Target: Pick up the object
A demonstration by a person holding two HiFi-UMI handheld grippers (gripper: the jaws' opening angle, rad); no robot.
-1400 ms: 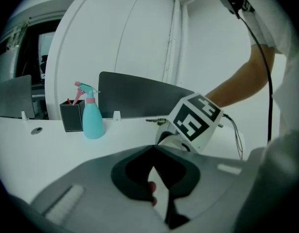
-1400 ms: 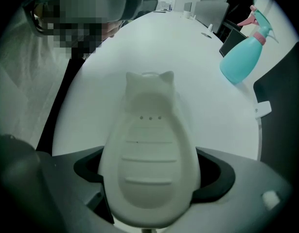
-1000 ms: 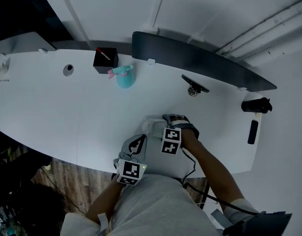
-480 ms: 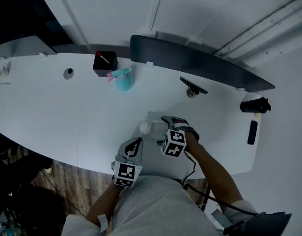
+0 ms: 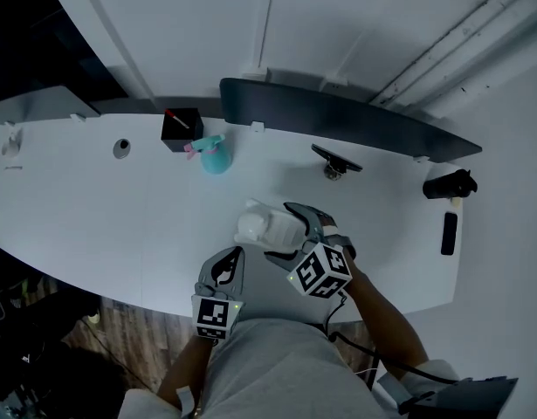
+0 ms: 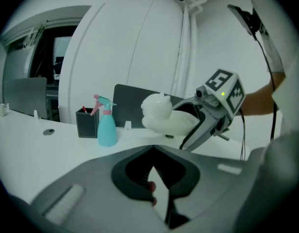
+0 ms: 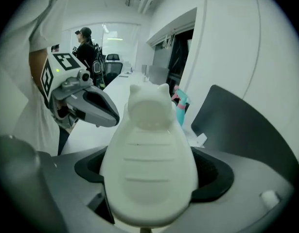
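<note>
A white animal-shaped figure (image 5: 260,224) with small ears and a ribbed belly is held off the white table (image 5: 93,208) between the jaws of my right gripper (image 5: 284,230). It fills the right gripper view as the white figure (image 7: 148,164), wedged wide between the jaws. The left gripper view shows the white figure (image 6: 164,115) lifted above the table by the right gripper (image 6: 207,113). My left gripper (image 5: 224,273) hangs at the table's near edge, jaws shut with nothing between them, just left of the figure.
A teal spray bottle (image 5: 215,154) and a black pen holder (image 5: 178,130) stand at the back. A dark curved panel (image 5: 338,120) runs along the rear edge. A black stand (image 5: 335,161), a black cylinder (image 5: 449,184) and a remote (image 5: 450,233) lie to the right.
The right gripper has lifted the white figure off the table and drawn it up toward the camera. The left gripper stayed at the table's near edge.
</note>
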